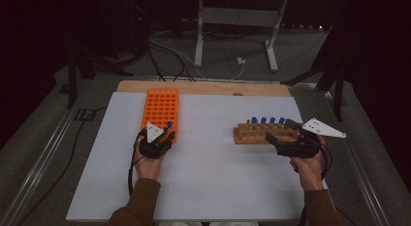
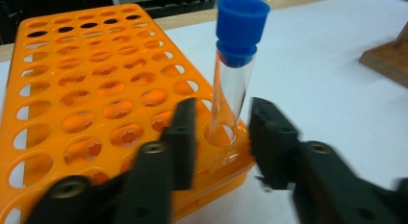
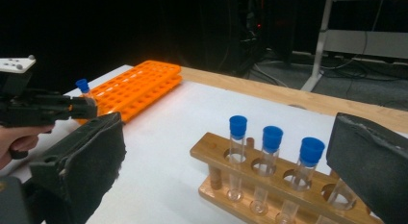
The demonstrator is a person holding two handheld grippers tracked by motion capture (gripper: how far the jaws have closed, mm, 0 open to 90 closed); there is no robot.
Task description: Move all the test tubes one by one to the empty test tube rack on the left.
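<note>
A clear tube with a blue cap (image 2: 235, 75) stands upright in the near corner hole of the orange rack (image 2: 86, 89). My left gripper (image 2: 223, 132) is open around it, one jaw on each side, with a small gap to the glass. In the high view the left gripper (image 1: 167, 134) sits at the orange rack's (image 1: 160, 107) near right corner. My right gripper (image 3: 228, 137) is open wide at the wooden rack (image 3: 250, 185), which holds several blue-capped tubes (image 3: 272, 137). From above, the right gripper (image 1: 280, 131) lies at the wooden rack's (image 1: 249, 135) right end.
Both racks rest on a white board (image 1: 203, 168) over a wooden tabletop (image 1: 203, 87). The orange rack's other holes look vacant. A metal frame stand (image 1: 237, 22) and cables lie on the floor beyond the table. The person's forearms enter from the bottom edge.
</note>
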